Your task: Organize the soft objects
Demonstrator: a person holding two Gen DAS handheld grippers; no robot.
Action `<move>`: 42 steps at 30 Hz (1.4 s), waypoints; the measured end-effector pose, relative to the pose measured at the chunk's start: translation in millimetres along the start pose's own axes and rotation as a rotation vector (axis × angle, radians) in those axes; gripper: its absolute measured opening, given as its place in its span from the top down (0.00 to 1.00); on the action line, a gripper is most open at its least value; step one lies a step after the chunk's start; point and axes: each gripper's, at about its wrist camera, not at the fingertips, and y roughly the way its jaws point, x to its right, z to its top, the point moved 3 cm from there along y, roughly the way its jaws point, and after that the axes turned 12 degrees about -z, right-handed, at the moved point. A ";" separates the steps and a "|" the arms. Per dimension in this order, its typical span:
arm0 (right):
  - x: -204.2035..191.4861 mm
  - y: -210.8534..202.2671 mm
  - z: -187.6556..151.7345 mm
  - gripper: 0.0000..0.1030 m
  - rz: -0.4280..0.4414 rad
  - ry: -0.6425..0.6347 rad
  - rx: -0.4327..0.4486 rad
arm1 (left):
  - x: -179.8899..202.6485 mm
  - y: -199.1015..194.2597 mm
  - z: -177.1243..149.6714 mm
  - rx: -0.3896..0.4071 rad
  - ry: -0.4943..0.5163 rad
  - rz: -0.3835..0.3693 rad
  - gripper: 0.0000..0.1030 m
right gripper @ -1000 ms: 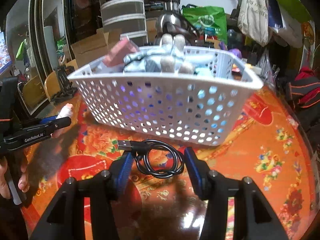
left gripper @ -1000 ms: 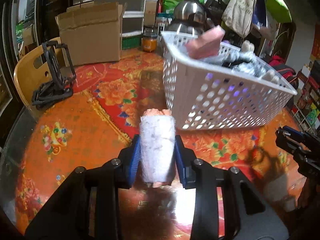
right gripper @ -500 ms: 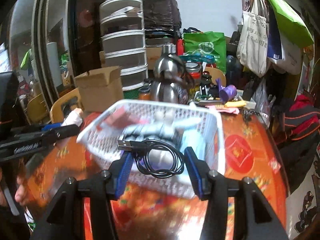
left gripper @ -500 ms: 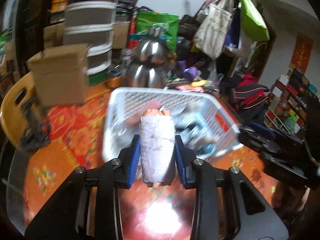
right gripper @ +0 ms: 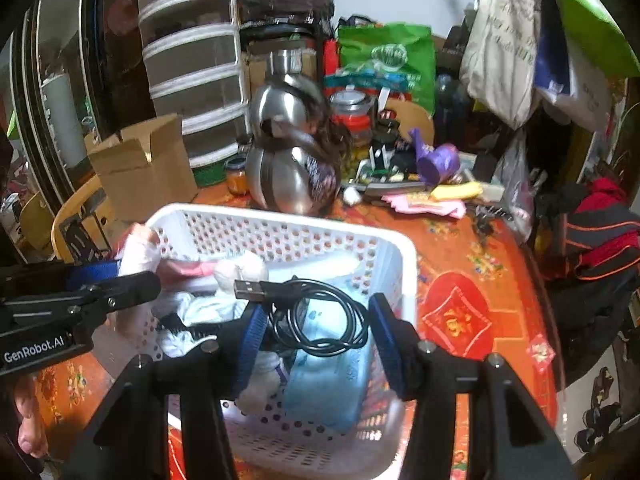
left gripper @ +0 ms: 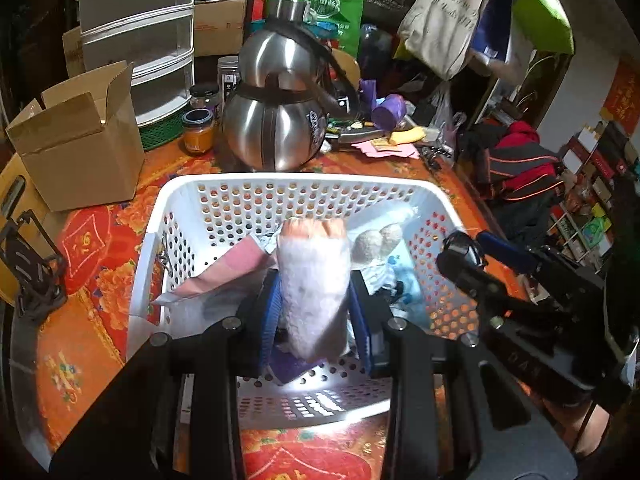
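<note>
— What's my left gripper (left gripper: 314, 308) holding?

— It's clamped on a fuzzy white plush paw (left gripper: 312, 280), long axis running straight ahead, pinkish toes forward, above the white perforated basket (left gripper: 180, 208).

— And my right gripper (right gripper: 316, 326)?

— Its pads squeeze a coiled black USB cable (right gripper: 320, 320), plug pointing left, over the basket too, I think.

Kettle (left gripper: 276, 132) behind basket (left gripper: 304, 184)

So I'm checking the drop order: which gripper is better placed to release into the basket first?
Probably the left gripper: its fuzzy paw toy hangs over the white basket's middle. The right gripper holds the coiled cable nearer the basket's right wall.
</note>
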 end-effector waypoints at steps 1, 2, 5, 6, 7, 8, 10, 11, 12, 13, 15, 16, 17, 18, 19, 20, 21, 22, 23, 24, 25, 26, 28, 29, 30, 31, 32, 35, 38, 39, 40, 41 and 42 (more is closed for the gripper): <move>-2.0 5.3 -2.9 0.50 0.000 -0.006 -0.012 | -0.8 5.0 -0.6 -0.002 0.003 0.008 0.71; -3.5 9.8 -4.8 0.50 -0.002 -0.010 -0.019 | -2.4 10.5 -1.4 -0.002 0.006 0.024 0.70; -5.5 20.8 -9.4 0.50 -0.005 -0.010 -0.034 | -8.5 19.9 -0.5 0.001 0.002 0.055 0.70; -5.8 22.7 -10.1 0.50 0.003 -0.003 -0.037 | -12.0 22.1 0.7 0.001 -0.002 0.054 0.70; -6.2 24.4 -10.3 0.50 0.015 0.002 -0.037 | -16.0 23.7 1.8 0.002 -0.003 0.050 0.68; -7.5 25.8 -10.4 0.50 0.025 0.000 -0.041 | -19.2 24.2 2.3 0.007 0.000 0.046 0.62; -10.7 28.4 -10.9 0.49 0.017 -0.013 -0.060 | -21.2 22.9 2.6 0.012 0.009 0.043 0.41; -10.9 26.4 -10.3 0.49 0.008 -0.011 -0.052 | -21.5 21.6 2.5 0.013 0.011 0.047 0.25; -11.1 23.7 -9.1 0.45 0.005 -0.009 -0.041 | -21.9 19.5 2.8 0.021 0.014 0.050 0.17; -10.7 19.8 -8.3 0.39 0.017 -0.001 -0.029 | -23.4 15.1 3.1 0.039 0.016 0.049 0.16; -7.4 9.3 -5.8 0.24 0.017 0.015 0.002 | -23.4 6.8 3.2 0.070 0.026 0.031 0.09; -6.0 5.0 -5.2 0.24 0.017 0.016 0.009 | -23.4 -0.3 2.5 0.091 0.034 0.032 0.05; -4.7 0.7 -4.9 0.23 0.021 0.018 0.014 | -23.7 -5.3 1.6 0.101 0.035 0.035 0.00; -3.5 -2.4 -4.8 0.21 0.022 0.022 0.017 | -23.9 -11.1 0.0 0.110 0.035 0.027 0.00; -1.7 -7.7 -3.6 0.20 0.022 0.028 0.025 | -24.5 -17.8 -2.3 0.122 0.041 0.017 0.00; 0.3 -14.2 -3.9 0.20 0.026 0.035 0.039 | -25.2 -22.9 -4.9 0.131 0.048 0.026 0.00; 1.8 -20.6 -4.3 0.19 0.031 0.044 0.053 | -26.2 -29.0 -8.5 0.143 0.054 0.036 0.00; 2.7 -27.8 -5.9 0.19 0.040 0.050 0.069 | -26.0 -34.1 -12.3 0.148 0.057 0.038 0.00; 2.9 -35.6 -8.2 0.19 0.051 0.049 0.084 | -26.6 -40.4 -17.7 0.157 0.062 0.038 0.00; 3.6 -41.8 -11.4 0.19 0.052 0.052 0.092 | -26.9 -46.5 -23.1 0.165 0.067 0.038 0.00; 5.5 -50.9 -16.7 0.18 0.046 0.066 0.105 | -27.3 -51.2 -27.4 0.170 0.070 0.040 0.00; 7.2 -57.3 -21.3 0.16 0.046 0.074 0.111 | -28.0 -57.3 -33.4 0.175 0.074 0.048 0.00; 9.0 -75.1 -35.1 0.13 0.048 0.089 0.138 | -26.3 -71.9 -47.9 0.184 0.097 0.070 0.00; 9.8 -82.4 -40.9 0.13 0.042 0.092 0.151 | -25.8 -79.3 -55.3 0.189 0.106 0.080 0.00; 10.0 -91.8 -48.8 0.12 0.027 0.098 0.164 | -25.5 -87.8 -63.8 0.199 0.113 0.086 0.00; 10.6 -99.5 -57.2 0.10 0.011 0.101 0.165 | -25.5 -94.8 -70.5 0.206 0.115 0.090 0.00; 10.6 -105.7 -63.7 0.10 0.006 0.105 0.164 | -25.6 -101.3 -78.0 0.212 0.113 0.091 0.00; 4.2 -129.5 -88.1 0.10 0.041 0.092 0.190 | -24.9 -119.7 -102.5 0.217 0.104 0.064 0.00; -6.4 -144.7 -109.0 0.10 0.002 0.053 0.176 | -21.6 -139.6 -125.5 0.246 0.095 0.068 0.00; -8.2 -148.2 -115.4 0.10 -0.005 0.052 0.170 | -18.2 -147.9 -133.6 0.260 0.107 0.078 0.00; -9.4 -151.4 -121.9 0.10 -0.016 0.060 0.169 | -13.9 -153.4 -140.1 0.268 0.117 0.088 0.00; -9.4 -155.5 -127.6 0.10 -0.027 0.070 0.175 | -9.3 -161.4 -149.2 0.283 0.129 0.104 0.00; -10.3 -161.4 -134.6 0.10 -0.044 0.081 0.185 | -4.4 -169.3 -158.8 0.295 0.139 0.109 0.00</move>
